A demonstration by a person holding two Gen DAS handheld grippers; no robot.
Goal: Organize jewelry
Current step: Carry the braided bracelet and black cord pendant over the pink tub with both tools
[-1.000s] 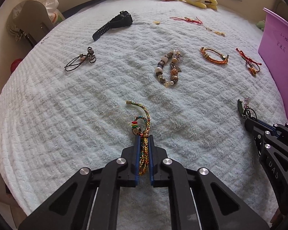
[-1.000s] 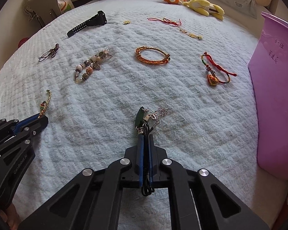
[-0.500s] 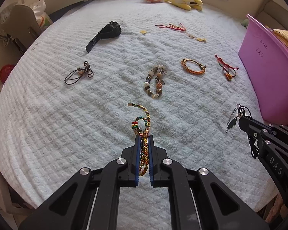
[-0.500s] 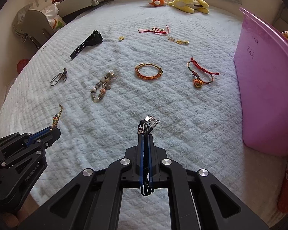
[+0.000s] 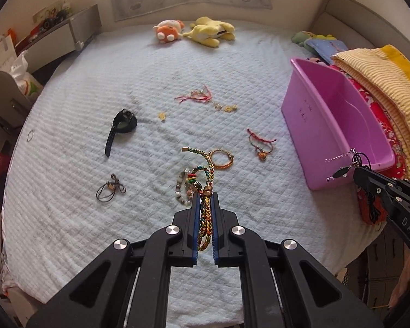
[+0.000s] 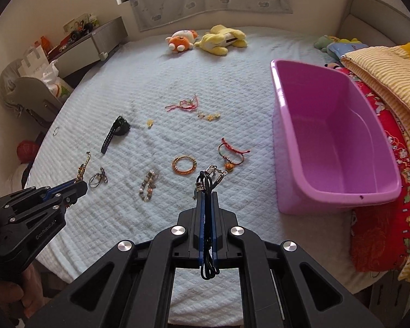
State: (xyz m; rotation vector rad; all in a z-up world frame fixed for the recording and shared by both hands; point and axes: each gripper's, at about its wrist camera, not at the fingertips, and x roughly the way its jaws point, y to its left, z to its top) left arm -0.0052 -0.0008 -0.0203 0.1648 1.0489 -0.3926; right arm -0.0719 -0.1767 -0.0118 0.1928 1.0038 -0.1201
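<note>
Since last look: both grippers have risen well clear of the bedspread; we now see into the pink bin, which before showed only its outer wall.
L gripper: jaws clamped on the braided multicolour bracelet; its free end curls up and to the left past the tips, rest runs back between the pads.
R gripper: jaws clamped on the black cord charm; metal clasp and chain stick out at the tip, cord loop hangs out behind the pads. In the L view the chain dangles to the left of the R tips.
Key relation: bin lies to the right of both grippers, long axis running away from us, open top facing up. R gripper is nearer; in the L view its tip overlaps the bin's near corner, whether over the rim we can't tell. L gripper is nearer mid-bed, well apart from the bin.
Next, we reckon: R piece goes in first w/ a short carry right; L must cross further right.
Left on bed: black watch, orange bangle, beaded bracelet, red cord bracelet, dark cord piece, red string piece, small gold bits farther back.
Risk: dangling chain could snag on the bin rim.
</note>
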